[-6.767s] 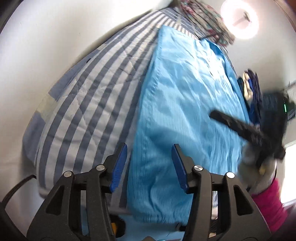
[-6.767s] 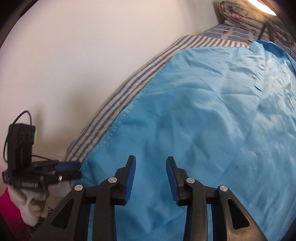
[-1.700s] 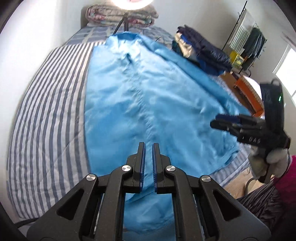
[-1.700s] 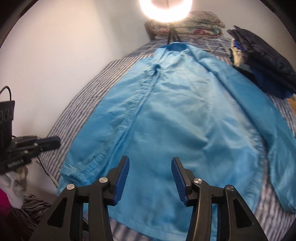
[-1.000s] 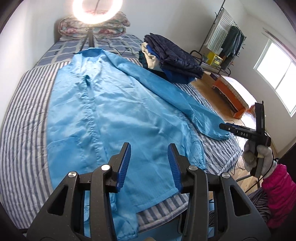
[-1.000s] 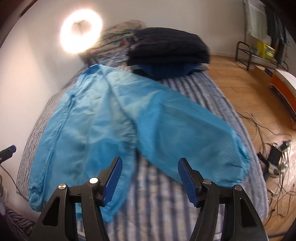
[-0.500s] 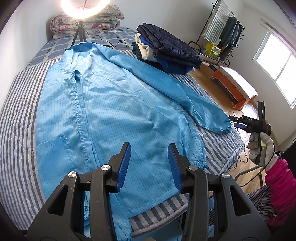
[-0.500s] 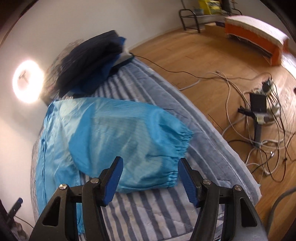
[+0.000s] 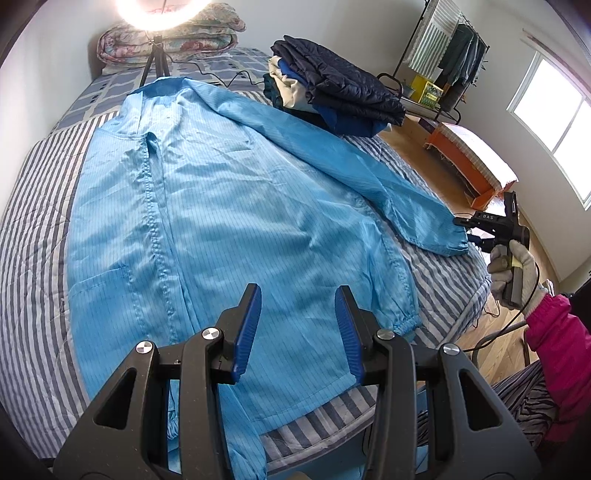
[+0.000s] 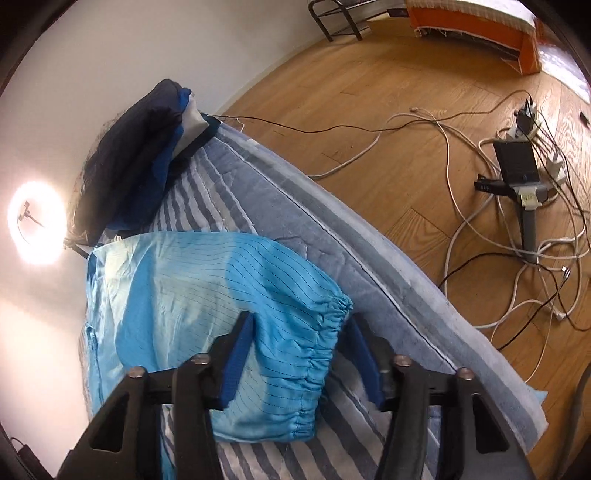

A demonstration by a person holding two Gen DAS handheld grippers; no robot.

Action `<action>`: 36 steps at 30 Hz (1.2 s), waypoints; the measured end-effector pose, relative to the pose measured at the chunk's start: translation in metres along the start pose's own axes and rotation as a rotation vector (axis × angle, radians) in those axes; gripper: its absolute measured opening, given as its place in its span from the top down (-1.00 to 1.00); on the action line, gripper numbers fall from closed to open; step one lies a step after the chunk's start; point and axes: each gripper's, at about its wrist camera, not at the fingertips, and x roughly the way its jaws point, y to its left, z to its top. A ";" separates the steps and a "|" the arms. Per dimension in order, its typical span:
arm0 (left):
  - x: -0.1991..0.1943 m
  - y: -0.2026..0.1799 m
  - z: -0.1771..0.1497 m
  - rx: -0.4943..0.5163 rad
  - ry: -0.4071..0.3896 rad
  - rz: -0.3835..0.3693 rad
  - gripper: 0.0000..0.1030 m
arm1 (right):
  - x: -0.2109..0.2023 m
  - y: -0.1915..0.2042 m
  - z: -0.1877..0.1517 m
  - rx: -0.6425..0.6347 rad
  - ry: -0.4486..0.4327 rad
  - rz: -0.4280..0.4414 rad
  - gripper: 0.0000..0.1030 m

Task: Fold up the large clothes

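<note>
A large light-blue coat [image 9: 229, 206] lies spread flat, front up, on the striped bed [image 9: 33, 206]. Its right sleeve [image 9: 369, 173] stretches to the bed's right edge. My left gripper [image 9: 297, 328] is open and empty, above the coat's hem. My right gripper [image 10: 301, 354] is open, its jaws on either side of the sleeve's elastic cuff [image 10: 317, 350]. In the left wrist view the right gripper [image 9: 469, 229] sits at the cuff's end [image 9: 448, 240], held by a gloved hand.
A pile of folded dark clothes [image 9: 332, 88] lies at the bed's far right. A ring light on a tripod [image 9: 155, 11] and a folded quilt [image 9: 166, 40] stand at the head. Cables and a power strip [image 10: 524, 177] lie on the wooden floor. An orange bench [image 9: 469, 162] stands right.
My right gripper has moved in on the sleeve cuff, which now lies between its open jaws. My left gripper has stayed open over the hem with little movement.
</note>
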 end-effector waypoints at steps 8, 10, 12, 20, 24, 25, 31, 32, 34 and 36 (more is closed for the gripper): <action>-0.005 0.007 0.002 -0.016 -0.012 0.005 0.19 | -0.025 0.058 -0.019 -0.268 -0.094 -0.111 0.88; -0.007 0.011 0.002 -0.031 -0.018 0.004 0.19 | -0.040 0.075 -0.029 -0.317 -0.122 -0.084 0.90; -0.010 0.015 0.004 -0.051 -0.026 0.003 0.19 | -0.055 0.097 -0.041 -0.375 -0.141 -0.027 0.90; -0.017 0.039 0.007 -0.156 -0.056 0.000 0.19 | -0.076 0.178 -0.115 -0.643 -0.084 0.182 0.91; -0.018 0.056 0.006 -0.227 -0.057 -0.007 0.19 | -0.075 0.209 -0.163 -0.771 -0.013 0.273 0.91; -0.016 0.060 0.005 -0.244 -0.053 -0.012 0.19 | -0.075 0.214 -0.177 -0.803 0.007 0.292 0.91; -0.006 0.074 0.000 -0.325 -0.023 -0.067 0.19 | -0.056 0.235 -0.254 -0.970 0.197 0.389 0.91; -0.004 0.073 -0.001 -0.325 -0.014 -0.067 0.19 | -0.051 0.236 -0.267 -1.006 0.227 0.391 0.91; 0.002 0.071 -0.003 -0.318 0.004 -0.064 0.19 | -0.044 0.236 -0.290 -1.075 0.279 0.393 0.91; 0.008 0.068 -0.006 -0.309 0.026 -0.058 0.19 | -0.039 0.234 -0.302 -1.109 0.304 0.380 0.91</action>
